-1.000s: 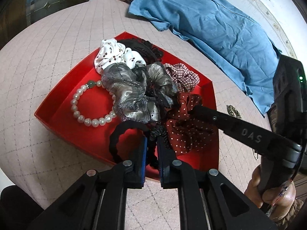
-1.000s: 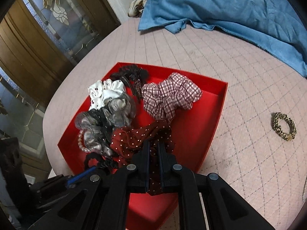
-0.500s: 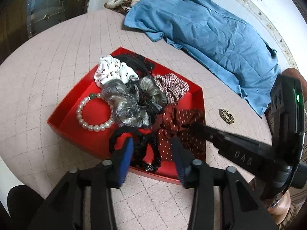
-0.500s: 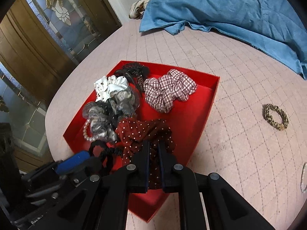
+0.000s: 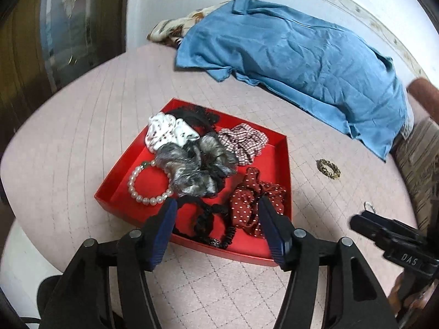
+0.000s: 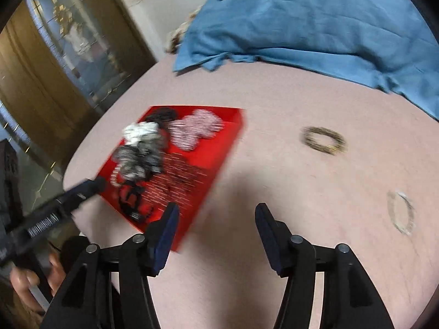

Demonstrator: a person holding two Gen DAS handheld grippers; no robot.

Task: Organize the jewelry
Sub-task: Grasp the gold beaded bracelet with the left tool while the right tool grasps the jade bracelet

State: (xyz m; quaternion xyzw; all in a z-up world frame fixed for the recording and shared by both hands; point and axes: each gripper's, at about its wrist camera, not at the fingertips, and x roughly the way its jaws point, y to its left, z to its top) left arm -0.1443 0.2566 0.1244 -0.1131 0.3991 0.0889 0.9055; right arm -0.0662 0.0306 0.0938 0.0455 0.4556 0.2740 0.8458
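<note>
- Left gripper (image 5: 216, 213), black with blue pads: jaws spread wide, nothing between them, hovering above near edge of shallow red square tray (image 5: 284, 164).
- Right gripper (image 6: 216, 218), same build: jaws likewise spread and empty, over bare pink quilted tabletop (image 6: 274, 170), just right of tray; view blurred.
- Directly beyond left fingertips: black elastic hair tie (image 5: 211, 223) in tray, beside dark red white-dotted scrunchie (image 5: 255, 200).
- Further in tray: white pearl bead bracelet (image 5: 148, 189), silver-grey shiny scrunchie (image 5: 192, 167), white dotted scrunchie (image 5: 167, 134), red-and-white checked scrunchie (image 5: 244, 141), black lace piece (image 5: 196, 115).
- Outside tray, on tabletop: leopard-print hair ring (image 6: 323, 139), well apart; thin silver bangle (image 6: 400, 212) nearer right edge.
- Far side: rumpled blue cloth (image 5: 296, 54).
</note>
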